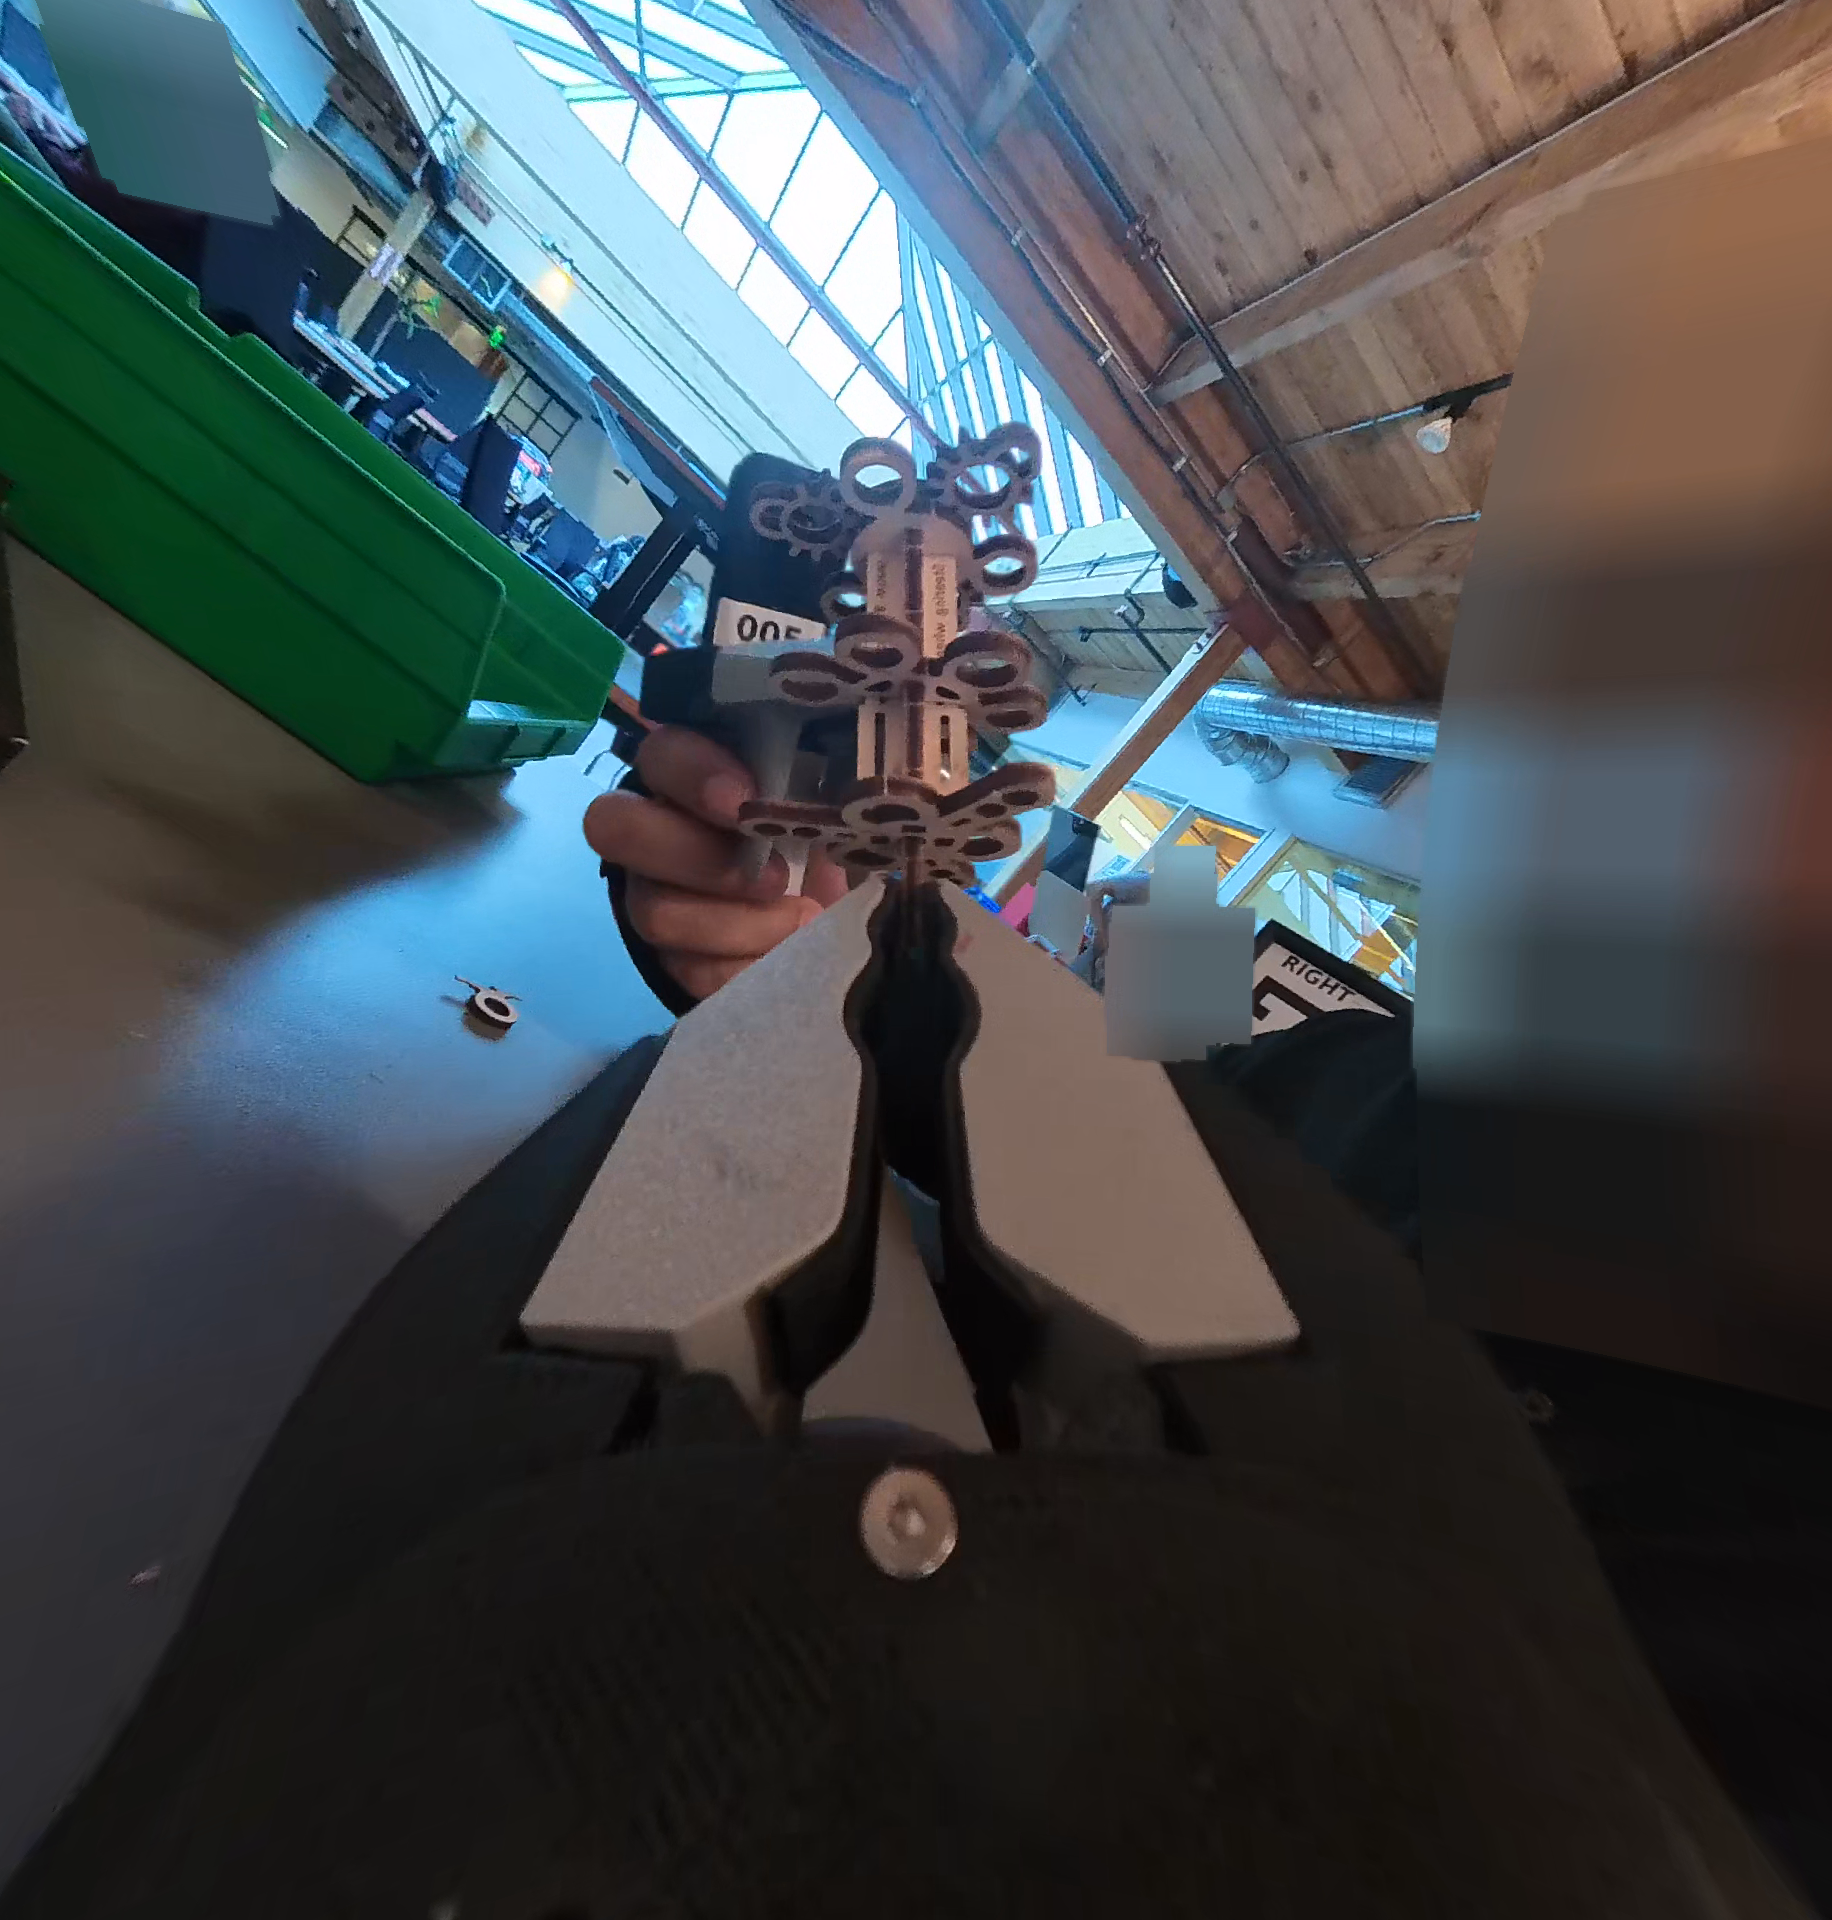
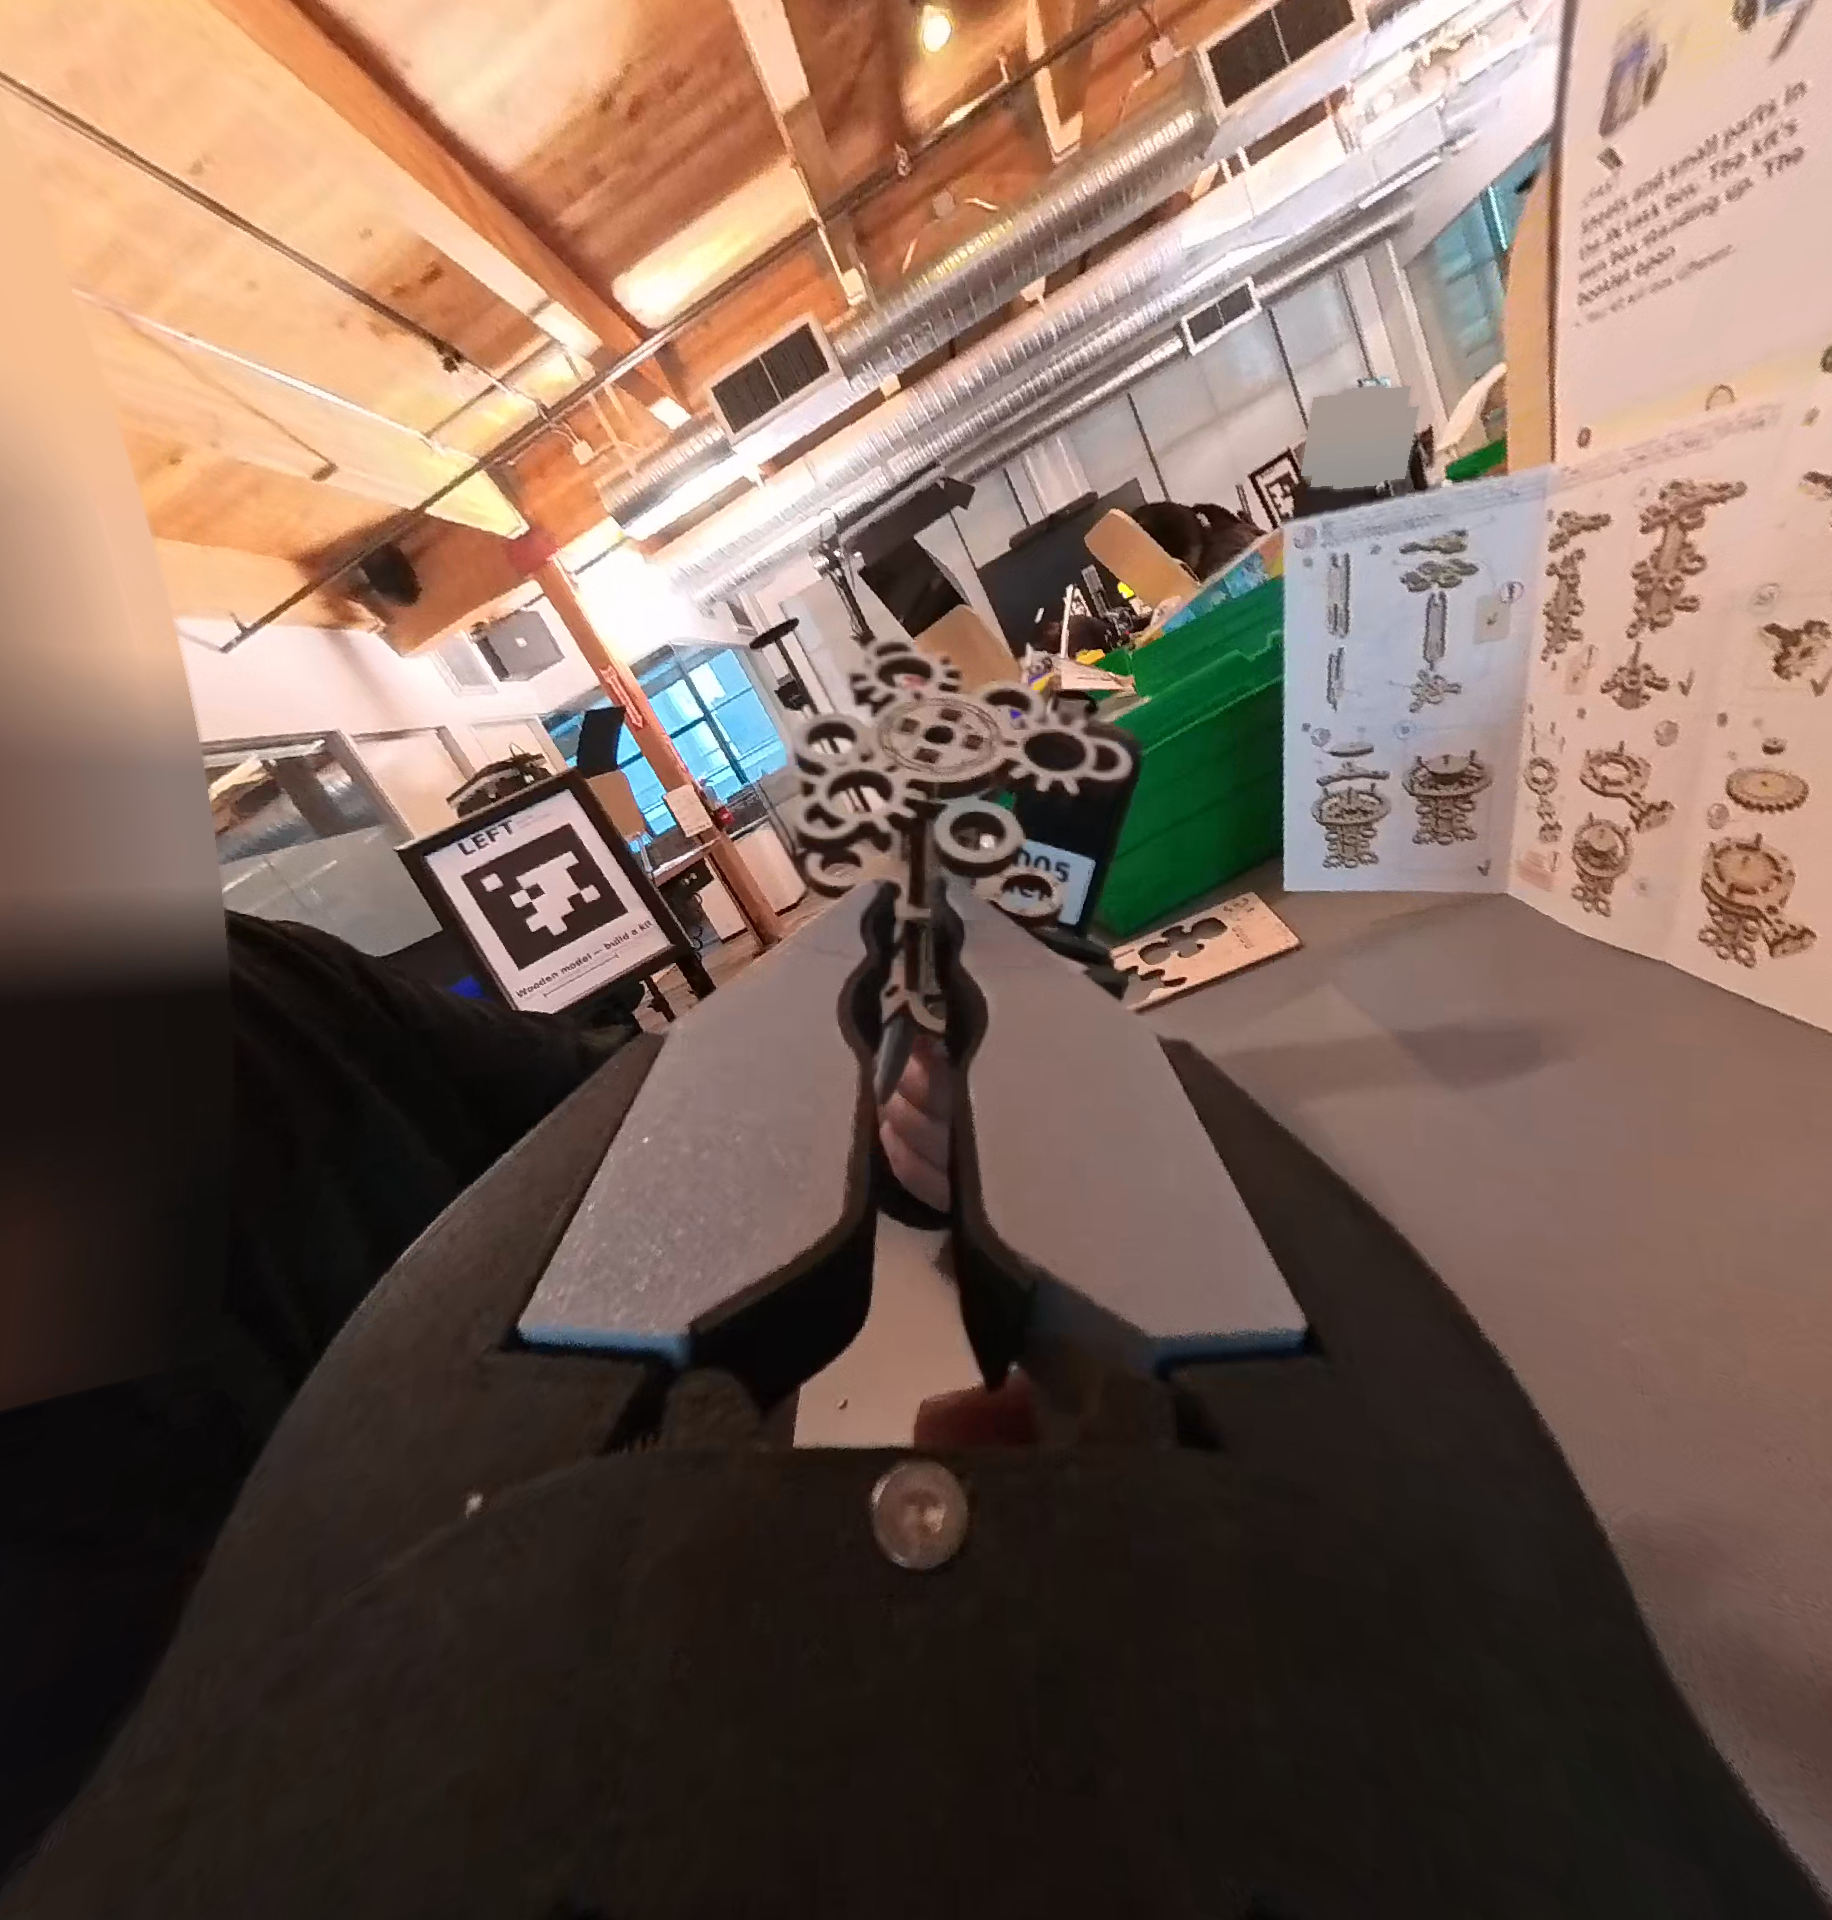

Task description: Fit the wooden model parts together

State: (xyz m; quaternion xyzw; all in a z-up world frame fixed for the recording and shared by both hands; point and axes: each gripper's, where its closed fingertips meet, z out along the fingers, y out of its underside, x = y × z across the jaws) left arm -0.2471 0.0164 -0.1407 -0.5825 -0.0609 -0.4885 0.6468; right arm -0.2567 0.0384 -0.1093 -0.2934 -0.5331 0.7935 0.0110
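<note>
The wooden model [image 1: 912, 665] is a square column with several flat tiers of rings and gear shapes. My left gripper [image 1: 912, 896] is shut on a thin tab at the model's lower end and holds it up off the table. My right gripper [image 2: 917, 920] is shut on a thin flat edge of the same model [image 2: 943, 779], seen here end-on with a round disc in the middle. In the left wrist view the right gripper [image 1: 782, 753], held by a hand [image 1: 683, 862], sits behind and left of the model. The left gripper's black body [image 2: 1073, 831] shows behind the model.
A small loose wooden ring piece [image 1: 491, 1006] lies on the grey table [image 1: 268, 1091]. Green bins [image 1: 216, 499] stand at the back. A punched-out wooden sheet [image 2: 1192, 951] lies by upright instruction sheets [image 2: 1411, 686]. A framed marker sign [image 2: 548, 904] stands at the left. My hands' fingertips stand some 4 cm from each other.
</note>
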